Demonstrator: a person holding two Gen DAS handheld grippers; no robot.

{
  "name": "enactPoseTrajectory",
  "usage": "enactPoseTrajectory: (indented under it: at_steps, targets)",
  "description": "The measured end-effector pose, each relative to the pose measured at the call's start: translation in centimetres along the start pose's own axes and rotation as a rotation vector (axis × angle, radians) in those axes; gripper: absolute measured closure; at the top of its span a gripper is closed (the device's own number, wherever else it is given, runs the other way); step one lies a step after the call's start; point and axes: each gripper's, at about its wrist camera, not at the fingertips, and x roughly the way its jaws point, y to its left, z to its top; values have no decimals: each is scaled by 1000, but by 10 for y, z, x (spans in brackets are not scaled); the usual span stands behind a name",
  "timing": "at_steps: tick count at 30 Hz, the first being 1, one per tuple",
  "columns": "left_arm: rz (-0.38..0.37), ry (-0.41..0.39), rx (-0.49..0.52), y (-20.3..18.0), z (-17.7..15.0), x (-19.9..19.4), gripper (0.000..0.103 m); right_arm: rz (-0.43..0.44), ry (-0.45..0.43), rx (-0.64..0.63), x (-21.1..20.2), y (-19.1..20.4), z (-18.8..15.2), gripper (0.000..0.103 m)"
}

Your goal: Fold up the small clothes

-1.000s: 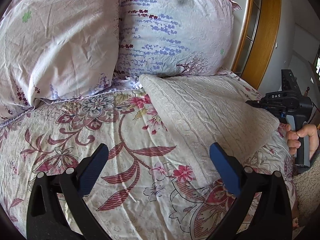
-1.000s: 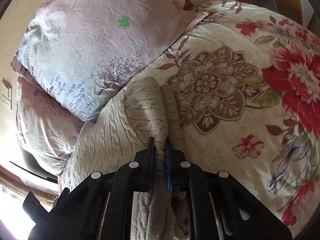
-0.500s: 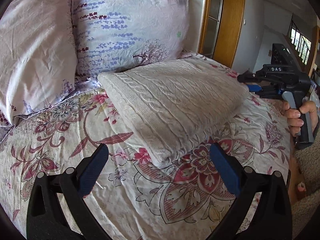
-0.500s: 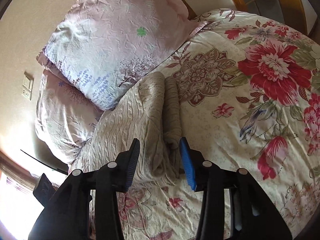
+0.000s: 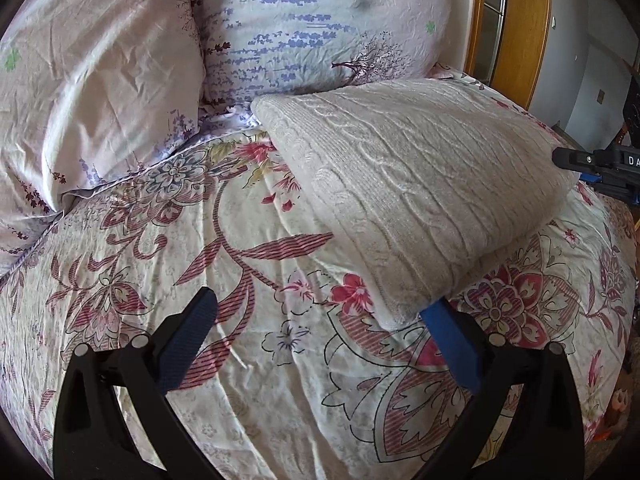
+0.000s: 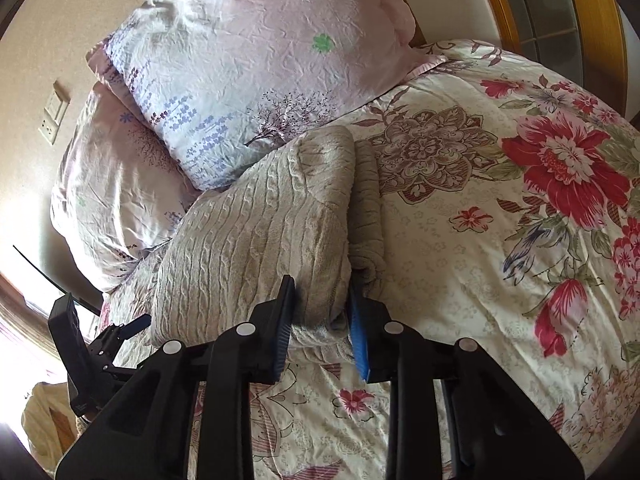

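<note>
On the bed, a folded cream cable-knit sweater (image 5: pixel 420 184) lies on the floral duvet (image 5: pixel 248 360), its far edge up against the two lilac-print pillows (image 5: pixel 312 28) at the head of the bed. In the left wrist view the left gripper (image 5: pixel 320 340) has its jaws spread wide with nothing held; the near corner of the sweater sits just above the right blue pad (image 5: pixel 452 348), partly covering its tip, while the left pad hangs over bare duvet. In the right wrist view the right gripper (image 6: pixel 322 316) is at the sweater's other end, where the folded layers bunch into thick rolls. Its jaws are closing, part-open, with the rolled end of the knit between the pads; whether the pads already press it cannot be told. A wooden door frame (image 5: pixel 516 28) stands beyond the bed, and a wall switch (image 6: pixel 54 112) shows beside the pillows.
</note>
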Motion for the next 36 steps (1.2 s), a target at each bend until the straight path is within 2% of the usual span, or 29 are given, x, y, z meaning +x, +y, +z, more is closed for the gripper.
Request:
enactPoseTrajectory:
  at_steps: [4, 9, 12, 17, 21, 24, 26, 27, 28, 29, 30, 31, 33, 36]
  targets:
    - [-3, 8, -8, 1, 1, 3, 2, 3, 4, 11, 3, -4, -1, 77]
    - [-5, 16, -32, 5, 2, 6, 2, 3, -30, 2, -3, -3, -5, 91]
    - [-8, 10, -51, 8, 2, 5, 2, 55, -60, 31, -15, -4, -5, 92]
    - [-15, 18, -69, 10, 2, 7, 2, -28, 16, 35, 0, -10, -18, 93]
    - [-43, 56, -112, 19, 1, 16, 2, -25, 21, 51, 4, -13, -19, 92]
    - [-51, 54, -104, 19, -1, 14, 2, 8, 37, 63, 3, -17, -18, 92]
    - [-69, 60, -108, 21, -3, 6, 2, 62, 50, 114, -1, -26, -15, 83]
    - [-90, 55, -115, 23, -4, -1, 2, 85, 52, 139, -5, -30, -13, 72]
    - [-112, 43, -125, 26, -7, -9, 2, 98, 49, 156, -10, -35, -10, 57]
    - [-132, 21, -143, 32, -9, -17, 2, 101, 40, 170, -16, -39, -5, 50]
    - [-153, -7, -171, 38, -11, -25, 2, 102, 28, 184, -21, -42, 1, 36]
    - [-182, -37, -209, 46, -11, -31, 2, 111, 21, 200, -25, -46, 7, 32]
    - [-242, -76, -312, 63, -6, -36, 2, 147, 32, 235, -25, -49, 24, 10]
    - [-256, -57, -481, 82, 9, -23, 2, 212, 81, 276, -9, -46, 48, 10]
